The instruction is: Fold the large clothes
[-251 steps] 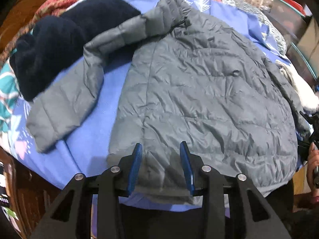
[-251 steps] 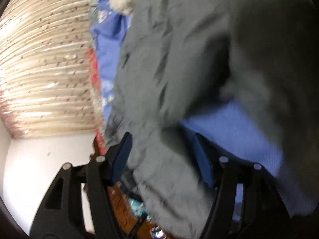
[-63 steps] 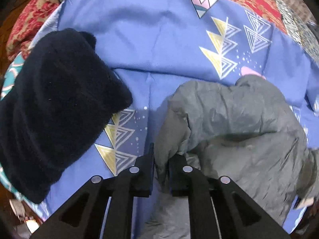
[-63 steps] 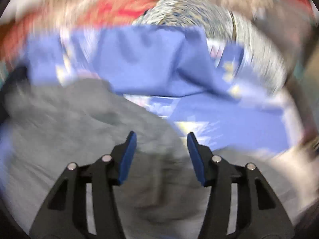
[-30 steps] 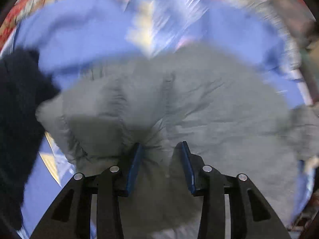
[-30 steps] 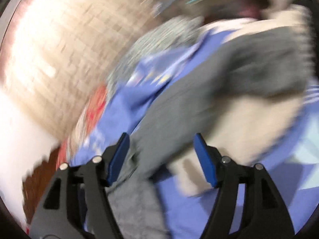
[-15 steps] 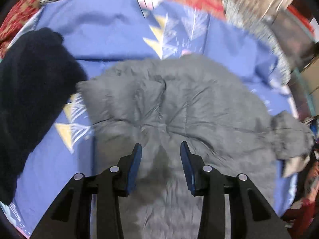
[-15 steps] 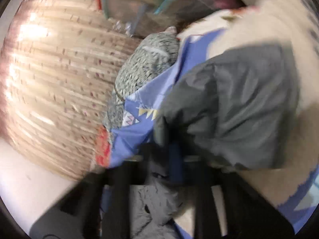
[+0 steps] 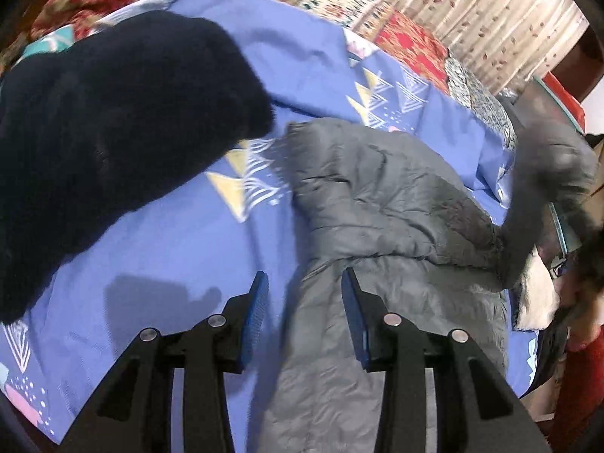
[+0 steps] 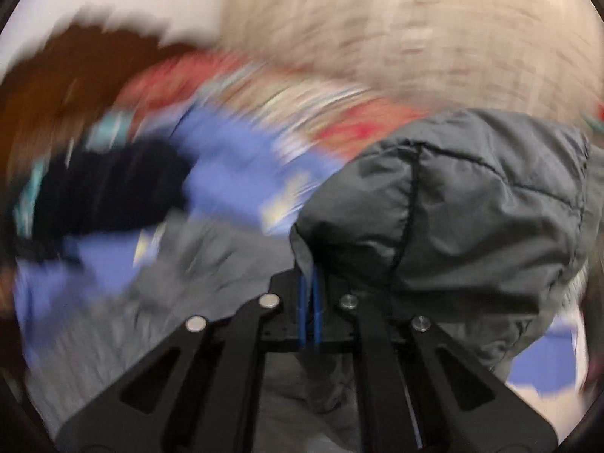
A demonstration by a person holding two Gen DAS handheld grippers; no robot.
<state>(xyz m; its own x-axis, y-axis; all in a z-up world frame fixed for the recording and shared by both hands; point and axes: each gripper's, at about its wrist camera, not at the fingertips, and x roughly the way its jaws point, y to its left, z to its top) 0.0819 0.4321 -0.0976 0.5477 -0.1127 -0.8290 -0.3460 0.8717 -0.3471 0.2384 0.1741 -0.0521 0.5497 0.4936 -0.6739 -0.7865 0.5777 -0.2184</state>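
Observation:
A grey quilted jacket [image 9: 381, 204] lies on the blue bed sheet [image 9: 158, 249], its left sleeve folded in over the body. My left gripper [image 9: 304, 294] is open and empty just above the jacket's left edge. My right gripper [image 10: 309, 287] is shut on the jacket's right sleeve [image 10: 453, 204] and holds it lifted off the bed; that raised sleeve shows at the right of the left wrist view [image 9: 547, 162]. The right wrist view is blurred by motion.
A dark navy fleece garment [image 9: 105, 120] lies on the sheet to the left of the jacket. A red patterned quilt [image 9: 339, 7] and a curtain [image 9: 472, 11] lie beyond. A white fluffy item [image 9: 536, 294] and a person's arm are at the right edge.
My left gripper let go of the folded-in left sleeve, opened and drew back left. My right gripper closed on the right sleeve and swung it up over the jacket.

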